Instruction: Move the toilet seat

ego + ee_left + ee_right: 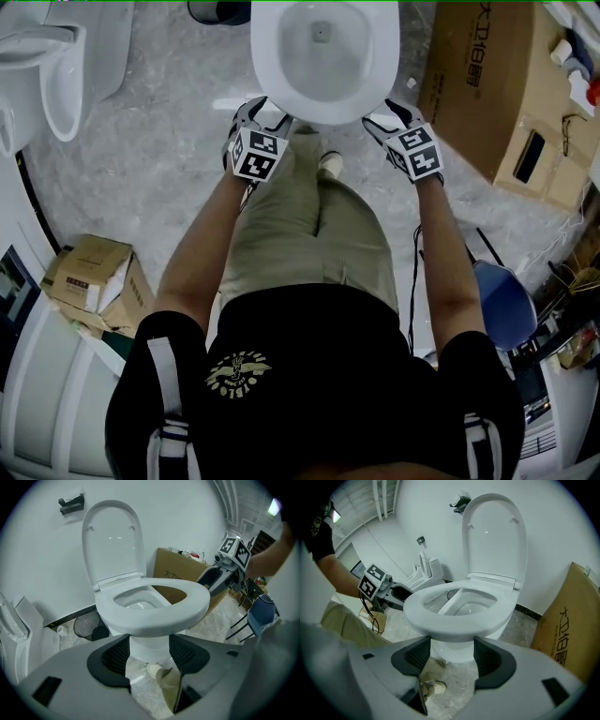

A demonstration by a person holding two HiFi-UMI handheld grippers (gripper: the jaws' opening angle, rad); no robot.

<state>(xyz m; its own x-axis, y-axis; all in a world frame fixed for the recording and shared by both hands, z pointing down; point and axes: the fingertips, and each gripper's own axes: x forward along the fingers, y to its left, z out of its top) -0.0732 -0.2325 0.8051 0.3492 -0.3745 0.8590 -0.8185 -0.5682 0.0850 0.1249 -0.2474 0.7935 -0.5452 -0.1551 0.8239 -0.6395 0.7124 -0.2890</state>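
A white toilet stands ahead with its seat (323, 111) lying down on the bowl and its lid (112, 541) upright against the wall. My left gripper (267, 122) is at the front left of the rim, and my right gripper (386, 120) at the front right. In the left gripper view the seat (154, 606) hangs just above the open left gripper (150, 641), with nothing between the dark pads (115, 656). From the right gripper view, the seat (459, 616) sits likewise over the open right gripper (452, 644). I cannot tell whether either touches the seat.
A large cardboard box (487, 94) stands right of the toilet and a second white fixture (56, 75) stands left. A small box (94, 281) lies at the lower left, a blue chair (502, 300) at the right. A mesh bin (86, 625) sits beside the bowl. The person's shoe (330, 165) is under the rim.
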